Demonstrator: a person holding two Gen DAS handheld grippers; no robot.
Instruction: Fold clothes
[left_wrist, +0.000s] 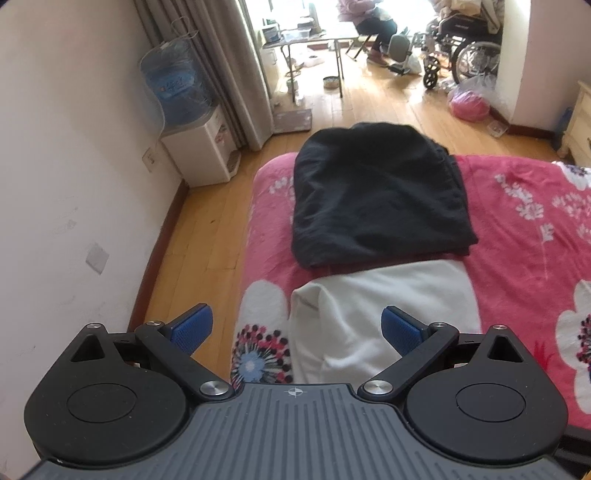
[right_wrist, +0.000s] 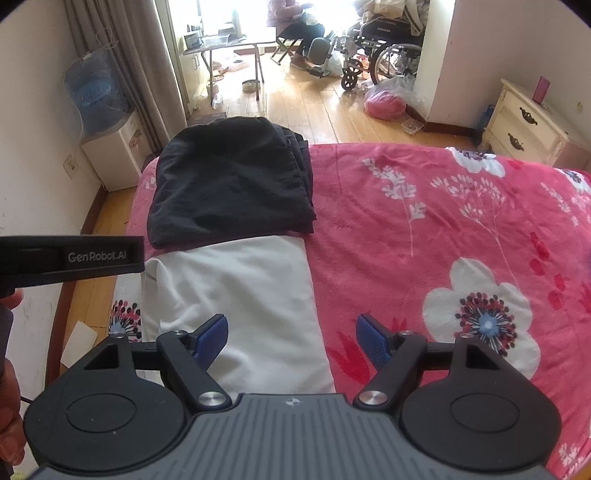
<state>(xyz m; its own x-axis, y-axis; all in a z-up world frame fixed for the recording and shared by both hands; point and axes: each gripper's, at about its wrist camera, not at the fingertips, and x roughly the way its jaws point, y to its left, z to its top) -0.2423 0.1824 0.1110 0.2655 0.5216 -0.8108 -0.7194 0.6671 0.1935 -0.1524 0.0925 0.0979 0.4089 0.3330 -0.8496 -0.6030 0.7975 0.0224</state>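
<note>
A white garment (right_wrist: 236, 295), soft, light and limp by the look of it, lies folded into a neat rectangle near the bed's left edge; its doubled corners seem the safest hold. Touching its far side, a black garment (right_wrist: 229, 177) sits folded at the bed's far left corner. Whether more folding awaits cannot be told. The pink floral blanket (right_wrist: 443, 221) covers the bed. Above, the left tool (left_wrist: 297, 328) and right tool (right_wrist: 291, 336) hover, jaws wide, holding nothing.
</note>
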